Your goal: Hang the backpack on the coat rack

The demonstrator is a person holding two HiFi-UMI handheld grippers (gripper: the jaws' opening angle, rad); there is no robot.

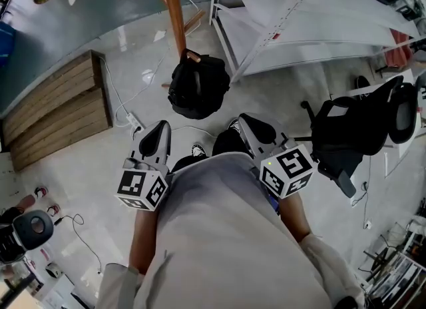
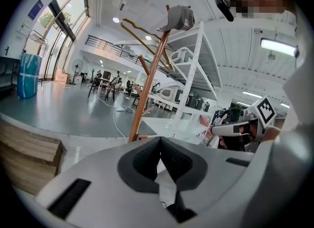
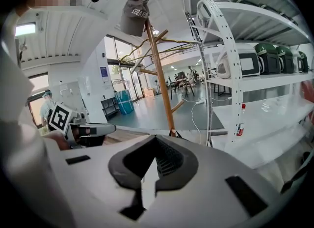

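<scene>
Jaws pressed together on nothing, on both the left gripper (image 1: pixel 155 136) and the right gripper (image 1: pixel 256 128), held side by side above the floor. Just beyond them, lying on the pale floor at the foot of the coat rack (image 1: pixel 174 8): 1 black backpack (image 1: pixel 198 86), touching neither gripper. Atop the rack, a grey cap (image 3: pixel 135 13). Off to the right, white shelving (image 1: pixel 299 28) and a black chair (image 1: pixel 359 128).
</scene>
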